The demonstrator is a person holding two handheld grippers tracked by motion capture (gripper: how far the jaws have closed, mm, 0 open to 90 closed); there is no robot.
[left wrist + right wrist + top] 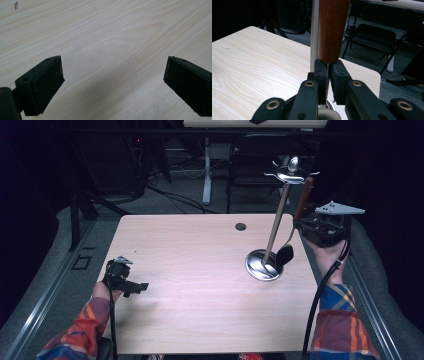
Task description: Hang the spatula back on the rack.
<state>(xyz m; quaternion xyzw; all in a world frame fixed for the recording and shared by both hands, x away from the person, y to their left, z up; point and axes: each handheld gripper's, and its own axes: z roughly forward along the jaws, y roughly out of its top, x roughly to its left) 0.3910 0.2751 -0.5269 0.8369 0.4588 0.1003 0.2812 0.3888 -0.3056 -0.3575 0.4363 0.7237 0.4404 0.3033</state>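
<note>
Ladle (285,254) gripped beside the metal stand (264,265).
Right gripper (328,72) pinches its thin shank below the wooden handle (332,30); left gripper (112,75) rests spread over the table (190,285).

One stand (274,227), one utensil (296,222) (wood-handled), two grippers

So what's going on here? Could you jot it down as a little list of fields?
table: pale wood table, mostly bare
stand: metal utensil stand, round base, tall pole with hooks on top
left gripper: left gripper, jaws wide apart, holding nothing, over bare wood
right gripper: right gripper, jaws closed on a utensil
utensil: wooden-handled utensil, dark head hanging by the stand's base
</note>
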